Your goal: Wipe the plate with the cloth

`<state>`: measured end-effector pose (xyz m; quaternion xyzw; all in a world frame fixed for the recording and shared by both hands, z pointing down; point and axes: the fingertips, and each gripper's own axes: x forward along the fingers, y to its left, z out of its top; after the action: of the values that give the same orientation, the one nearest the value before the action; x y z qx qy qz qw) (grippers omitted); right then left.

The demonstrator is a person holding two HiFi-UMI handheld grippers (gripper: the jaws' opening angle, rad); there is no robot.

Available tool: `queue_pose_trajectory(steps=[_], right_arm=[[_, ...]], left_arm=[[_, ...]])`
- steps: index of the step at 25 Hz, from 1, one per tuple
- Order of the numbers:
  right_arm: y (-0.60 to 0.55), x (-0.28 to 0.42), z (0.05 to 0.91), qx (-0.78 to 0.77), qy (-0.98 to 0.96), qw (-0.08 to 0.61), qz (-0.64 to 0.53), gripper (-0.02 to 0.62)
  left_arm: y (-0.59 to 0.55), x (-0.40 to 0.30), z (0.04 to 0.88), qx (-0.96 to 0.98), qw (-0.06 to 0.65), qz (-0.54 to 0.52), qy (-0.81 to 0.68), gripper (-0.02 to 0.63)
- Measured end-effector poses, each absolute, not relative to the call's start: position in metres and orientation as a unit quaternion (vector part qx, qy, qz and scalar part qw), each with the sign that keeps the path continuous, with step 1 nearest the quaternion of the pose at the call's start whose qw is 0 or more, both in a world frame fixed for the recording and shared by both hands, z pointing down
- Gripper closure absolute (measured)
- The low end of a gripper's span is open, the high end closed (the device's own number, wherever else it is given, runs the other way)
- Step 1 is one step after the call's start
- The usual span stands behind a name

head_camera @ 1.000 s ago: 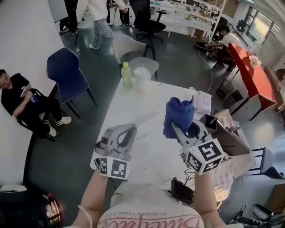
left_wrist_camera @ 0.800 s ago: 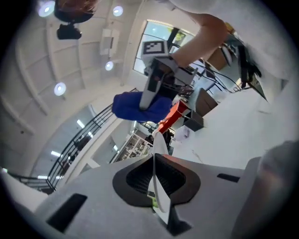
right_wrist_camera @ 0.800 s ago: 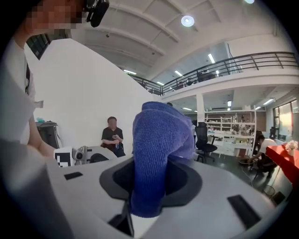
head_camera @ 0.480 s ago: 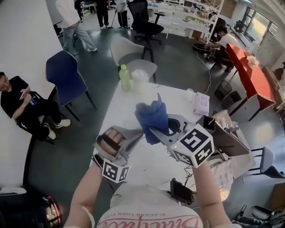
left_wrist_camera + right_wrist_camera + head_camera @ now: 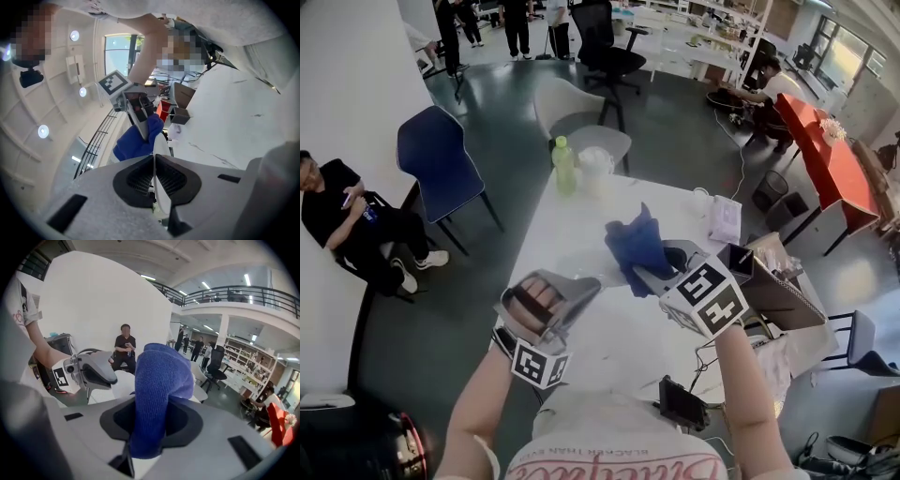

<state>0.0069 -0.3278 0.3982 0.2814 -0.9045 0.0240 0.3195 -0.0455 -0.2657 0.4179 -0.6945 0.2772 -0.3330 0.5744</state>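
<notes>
While the left hand-held gripper (image 5: 154,180) is clamped on the rim of the white plate (image 5: 161,157), the right hand-held gripper (image 5: 645,274), closed on the blue cloth (image 5: 635,246), holds it just beside the plate, over bare white surface (image 5: 581,214) stretching beyond the plate.

The plate (image 5: 160,145) shows only as a thin edge in the left gripper (image 5: 154,161), its face hidden. The cloth (image 5: 161,376) covers the right gripper's (image 5: 152,404) pads completely

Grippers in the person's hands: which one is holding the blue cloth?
The right gripper: its fingers are shut on the blue cloth. The left gripper instead clamps the rim of a white plate.
</notes>
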Motion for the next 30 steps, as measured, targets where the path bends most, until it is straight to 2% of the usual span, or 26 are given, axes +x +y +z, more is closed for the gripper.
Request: queue_pose_trajectory(steps=[4, 8, 17, 22, 30], right_arm=[[-0.337, 0.030, 0.411, 0.299, -0.892, 0.338, 0.038, 0.482], [-0.328, 0.026, 0.409, 0.252, -0.909, 0.326, 0.064, 0.482], [-0.302, -0.040, 0.390, 0.124, -0.929, 0.348, 0.038, 0.482], [-0.307, -0.068, 0.400, 0.097, -0.909, 0.404, -0.042, 0.482], [-0.336, -0.107, 0.415, 0.100, -0.920, 0.378, -0.018, 0.482]], left_arm=[[-0.265, -0.049, 0.418, -0.699, 0.571, -0.331, 0.275, 0.591], [-0.264, -0.048, 0.421, -0.704, 0.571, -0.329, 0.264, 0.591], [-0.257, -0.034, 0.422, -0.697, 0.591, -0.329, 0.236, 0.591], [-0.257, -0.038, 0.431, -0.691, 0.596, -0.343, 0.222, 0.591], [-0.251, -0.037, 0.437, -0.693, 0.597, -0.349, 0.205, 0.591]])
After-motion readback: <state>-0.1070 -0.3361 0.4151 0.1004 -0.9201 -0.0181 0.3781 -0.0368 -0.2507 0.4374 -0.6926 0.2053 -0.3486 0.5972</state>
